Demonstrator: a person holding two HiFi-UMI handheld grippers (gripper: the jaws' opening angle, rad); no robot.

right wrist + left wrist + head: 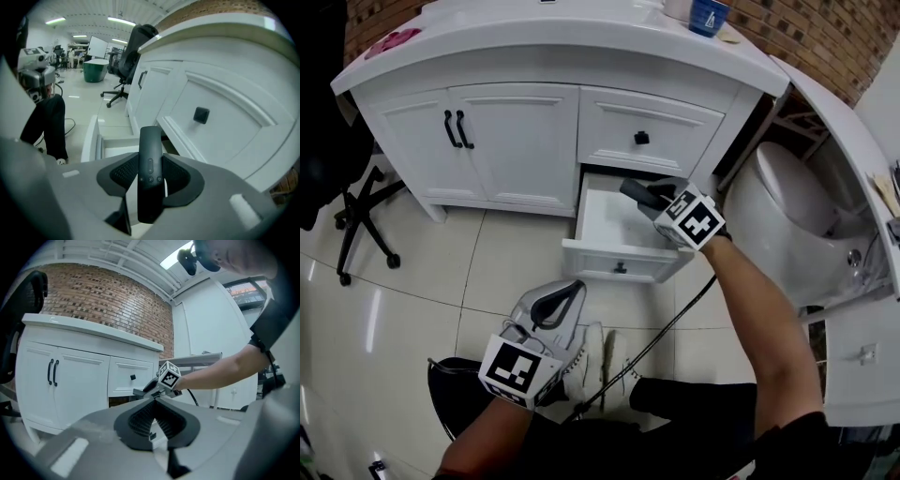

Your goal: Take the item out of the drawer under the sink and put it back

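A slim black remote (150,173) with small buttons stands between the pads of my right gripper (151,164), which are pressed on its sides. In the head view this right gripper (649,197) holds the remote (636,192) just above the pulled-out lower drawer (619,258) of the white sink cabinet. The drawer's white inside (93,140) shows below the remote, and I see nothing else in it. My left gripper (567,292) hangs low over the floor tiles in front of the drawer, its jaws meeting at the tips with nothing between them (153,401).
The upper drawer (642,122) with a black knob is closed, as are the two cabinet doors (487,141) to its left. A white toilet (797,225) stands to the right, a black office chair (356,216) to the left. The person's white shoes (595,361) are below the drawer.
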